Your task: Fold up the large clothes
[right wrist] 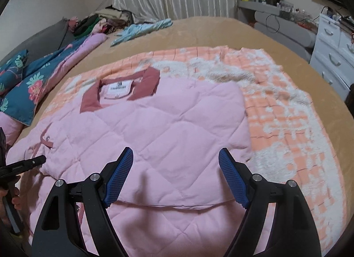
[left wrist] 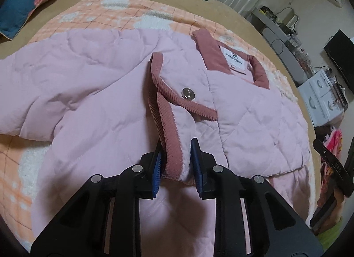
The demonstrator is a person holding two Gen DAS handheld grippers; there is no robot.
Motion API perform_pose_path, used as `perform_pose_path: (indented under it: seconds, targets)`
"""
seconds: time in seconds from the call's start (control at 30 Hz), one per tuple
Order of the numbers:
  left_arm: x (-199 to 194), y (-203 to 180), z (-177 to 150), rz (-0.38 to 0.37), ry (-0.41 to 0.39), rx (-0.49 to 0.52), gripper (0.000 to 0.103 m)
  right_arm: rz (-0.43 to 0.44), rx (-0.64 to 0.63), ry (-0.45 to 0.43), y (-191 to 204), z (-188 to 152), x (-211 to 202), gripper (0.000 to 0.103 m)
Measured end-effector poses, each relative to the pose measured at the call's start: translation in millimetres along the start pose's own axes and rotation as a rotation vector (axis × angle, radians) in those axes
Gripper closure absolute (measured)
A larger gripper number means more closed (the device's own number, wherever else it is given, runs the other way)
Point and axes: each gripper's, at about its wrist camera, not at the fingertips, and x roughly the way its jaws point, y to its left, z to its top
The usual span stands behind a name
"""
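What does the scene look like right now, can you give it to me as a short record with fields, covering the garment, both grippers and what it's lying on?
garment: pink quilted jacket with dusty-rose collar, lying flat, right side already folded in
sleeve cuff: ribbed rose cuff with a snap button, lying across the jacket front
left gripper: jaws either side of the cuff, grip not clear
right gripper: open, empty, above the folded panel
surface: orange and white checked blanket on a tan bed cover
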Motion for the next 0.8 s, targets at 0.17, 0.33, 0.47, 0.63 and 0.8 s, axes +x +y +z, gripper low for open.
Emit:
perform_pose_path:
  seconds: [0.17, 0.33, 0.47, 0.63, 0.8]
  targets:
    - [-1, 0, -2, 0.005, 0.003, 0.009, 0.085, 0.007, 0.062, 0.094, -11, -6, 22, 0.024]
    - [0, -4, -3, 0.015, 0.001, 0.025, 0.084, -0.013, 0.084, 0.161, -19, -15, 42, 0.024]
    - [0, -5, -3, 0.016, 0.002, 0.031, 0.083, -0.024, 0.09, 0.161, -20, -20, 49, 0.024]
    - [-3, -7, -4, 0.025, 0.001, 0.03, 0.078, -0.055, 0.07, 0.155, -17, -22, 51, 0.024]
    - [-11, -8, -5, 0.033, -0.003, 0.034, 0.069, -0.093, 0.034, 0.141, -8, -22, 43, 0.023]
